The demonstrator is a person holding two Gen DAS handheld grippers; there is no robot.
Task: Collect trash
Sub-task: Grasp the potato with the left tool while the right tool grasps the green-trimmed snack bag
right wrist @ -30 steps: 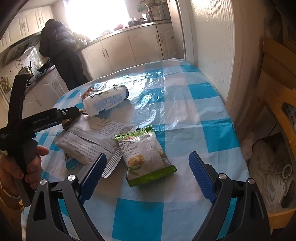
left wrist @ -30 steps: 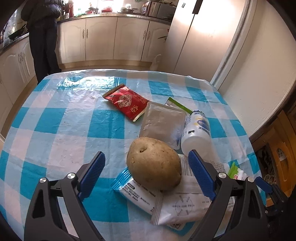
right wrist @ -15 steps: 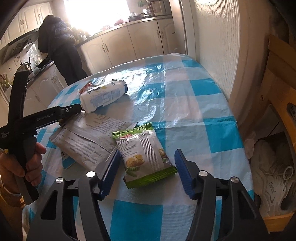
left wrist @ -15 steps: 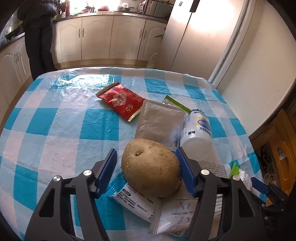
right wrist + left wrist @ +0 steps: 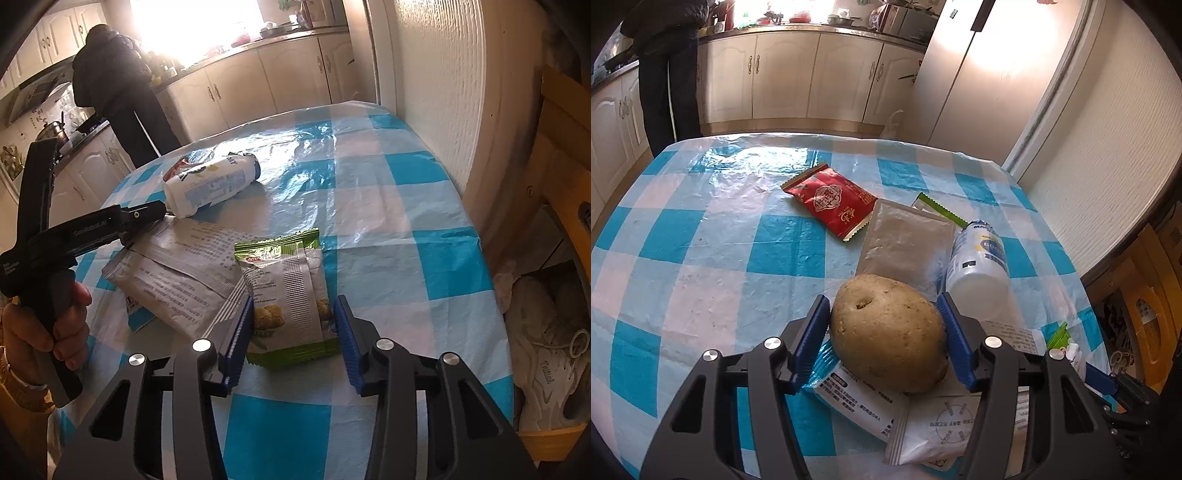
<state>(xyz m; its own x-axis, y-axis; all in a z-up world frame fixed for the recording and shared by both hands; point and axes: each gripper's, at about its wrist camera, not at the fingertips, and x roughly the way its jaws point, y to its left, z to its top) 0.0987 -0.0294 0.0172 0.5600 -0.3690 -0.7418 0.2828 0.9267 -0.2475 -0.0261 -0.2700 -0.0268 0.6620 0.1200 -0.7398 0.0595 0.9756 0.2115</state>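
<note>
Both tongs closing on their targets

The left tongs (image 5: pixel 882 332), wide apart a second ago, are narrowing around the brown, oval potato (image 5: pixel 888 334) low in the frame's centre; its blue pads appear to be touching it. The right tongs (image 5: pixel 293 332) are likewise closing around the green-and-white crinkled snack packet (image 5: pixel 286 299) lying on the blue-checked plastic-covered surface (image 5: pixel 388 221), pads nearly meeting its edges. Lifting both seems next.

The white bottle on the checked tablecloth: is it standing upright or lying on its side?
On its side: the white bottle lies flat along the tablecloth.
</note>
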